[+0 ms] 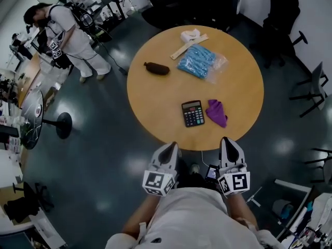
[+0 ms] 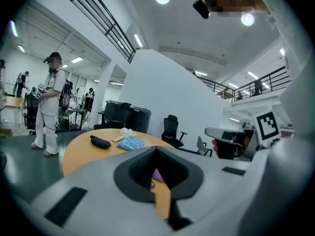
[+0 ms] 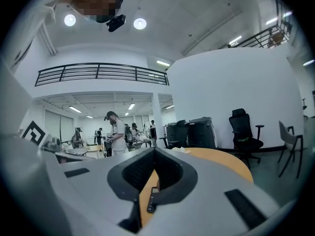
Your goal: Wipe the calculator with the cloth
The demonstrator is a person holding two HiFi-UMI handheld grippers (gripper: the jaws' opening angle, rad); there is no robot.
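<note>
- Purple cloth: lies crumpled on the round table, just right of the calculator. Judged soft, light and limp; best pinched at a raised fold.
- Calculator: keys up. Judged flat, rigid and light, so it may slide under wiping.
- Left gripper, right gripper: jaws closed on nothing, short of the table's near edge.
- Clear plastic bag: holds blue contents.
- Dark pouch: contents unseen.

bright even light from round ceiling lamps, pale glare patches on the glossy dark floor, head view dimmer toward its corners, heavy fisheye bending at edges, near foreground soft in both gripper views
</note>
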